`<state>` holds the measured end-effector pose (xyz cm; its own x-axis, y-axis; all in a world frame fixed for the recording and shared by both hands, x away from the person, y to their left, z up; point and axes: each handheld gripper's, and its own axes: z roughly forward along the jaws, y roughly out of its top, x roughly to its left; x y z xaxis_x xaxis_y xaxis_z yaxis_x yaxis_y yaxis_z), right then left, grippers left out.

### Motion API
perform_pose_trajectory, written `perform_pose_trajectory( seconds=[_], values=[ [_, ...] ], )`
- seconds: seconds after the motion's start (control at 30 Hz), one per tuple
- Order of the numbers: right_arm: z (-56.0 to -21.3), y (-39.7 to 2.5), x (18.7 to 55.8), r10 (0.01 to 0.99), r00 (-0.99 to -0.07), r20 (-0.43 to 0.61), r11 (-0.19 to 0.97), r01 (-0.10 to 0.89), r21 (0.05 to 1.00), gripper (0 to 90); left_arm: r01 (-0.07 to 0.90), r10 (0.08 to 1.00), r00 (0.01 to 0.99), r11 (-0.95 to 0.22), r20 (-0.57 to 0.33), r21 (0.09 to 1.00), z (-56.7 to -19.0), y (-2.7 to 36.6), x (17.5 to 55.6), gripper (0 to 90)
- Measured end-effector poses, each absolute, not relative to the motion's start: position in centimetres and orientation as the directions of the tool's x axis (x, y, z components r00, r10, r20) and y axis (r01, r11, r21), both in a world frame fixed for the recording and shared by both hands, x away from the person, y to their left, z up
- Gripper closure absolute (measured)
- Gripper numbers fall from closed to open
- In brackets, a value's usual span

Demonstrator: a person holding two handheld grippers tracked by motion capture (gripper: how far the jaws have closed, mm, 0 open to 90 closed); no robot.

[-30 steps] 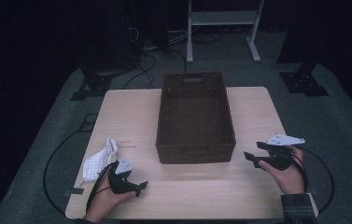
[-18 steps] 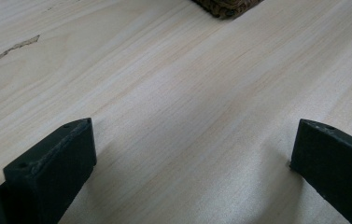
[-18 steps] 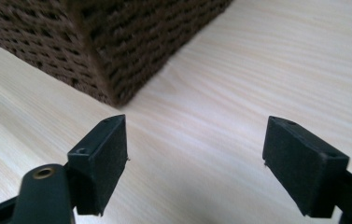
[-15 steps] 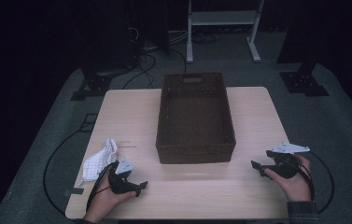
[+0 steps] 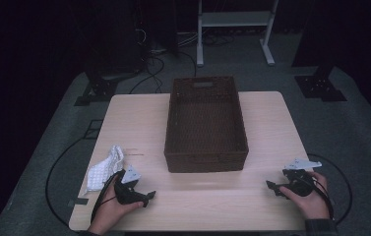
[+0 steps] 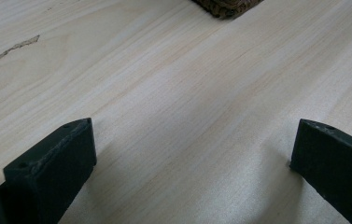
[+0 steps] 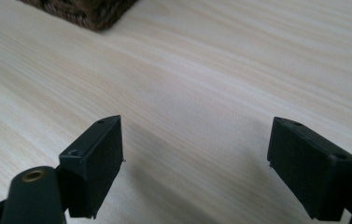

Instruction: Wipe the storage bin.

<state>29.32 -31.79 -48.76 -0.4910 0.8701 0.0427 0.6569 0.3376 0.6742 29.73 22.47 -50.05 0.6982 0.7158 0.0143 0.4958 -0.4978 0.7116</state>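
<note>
A dark woven basket (image 5: pixel 205 125) stands in the middle of the pale wooden table (image 5: pixel 266 123), its long side running away from the person. The left gripper (image 5: pixel 146 198) rests on the table near the basket's near-left corner, jaws spread wide with bare wood between them (a corner of the basket (image 6: pixel 227 7) peeks in at the top of the left gripper view). The right gripper (image 5: pixel 271 187) lies off the basket's near-right corner, close to the table's edge, its jaws likewise parted and holding nothing. A crumpled white cloth (image 5: pixel 105 168) lies left of the basket, just beside the left gripper, at the table's left edge.
</note>
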Motion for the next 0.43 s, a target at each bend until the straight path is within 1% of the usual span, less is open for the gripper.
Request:
perform_pose_trajectory(
  seconds=[0.17,0.43],
  values=[
    [-49.23,-31.64,29.34,0.869,-0.493,0.041,0.352,0.674,0.65,17.2,0.496,0.716,0.698,-0.498,0.014,0.711,-50.05,22.48,29.73,0.0],
    [-49.26,-31.53,29.34,0.866,-0.5,0.032,0.362,0.669,0.65,16.9,0.496,0.716,0.698,-0.498,0.014,0.712,-50.05,22.47,29.73,0.0]
  ],
)
